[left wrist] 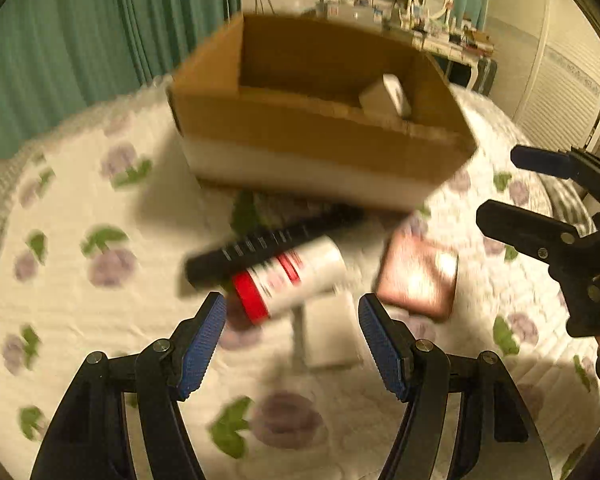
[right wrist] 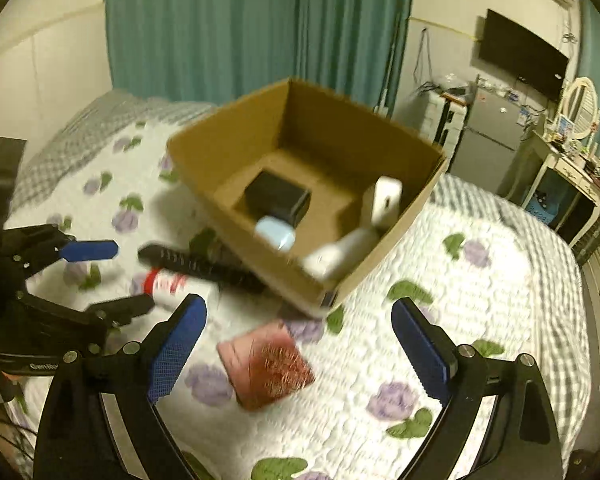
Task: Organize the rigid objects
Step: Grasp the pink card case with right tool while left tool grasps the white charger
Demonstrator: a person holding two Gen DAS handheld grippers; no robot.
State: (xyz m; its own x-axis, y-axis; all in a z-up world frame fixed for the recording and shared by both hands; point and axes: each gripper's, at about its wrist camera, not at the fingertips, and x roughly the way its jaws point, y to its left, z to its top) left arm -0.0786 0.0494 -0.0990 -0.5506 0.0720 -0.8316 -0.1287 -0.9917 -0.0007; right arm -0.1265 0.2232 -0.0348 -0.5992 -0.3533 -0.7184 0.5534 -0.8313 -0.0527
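Mostly blurry, both views. Only the right wrist view looks down into the cardboard box (right wrist: pixel 300 184): a black cube (right wrist: pixel 278 198), a pale blue rounded item (right wrist: pixel 276 232), and white pieces (right wrist: pixel 356 240) stacked in the near right corner. The left wrist view sees just the box (left wrist: pixel 316 128) wall and one white piece (left wrist: pixel 386 96) poking over the rim.

Still on the floral quilt (right wrist: pixel 440 312), outside the box: a white bottle with red cap (left wrist: pixel 288 276) lying on its side, a black comb-like bar (left wrist: pixel 268 244) touching it, a white flat block (left wrist: pixel 326 332) just beside the bottle, and a pink square case (left wrist: pixel 418 276) near it.

Left gripper (left wrist: pixel 292 344) is spread wide, empty, just above the bottle. Right gripper (right wrist: pixel 300 344) is also spread, empty, over the pink case (right wrist: pixel 266 364).

Bottle label is red print, unreadable. Partial lettering "Gen..." shows on the left gripper body in the right wrist view.
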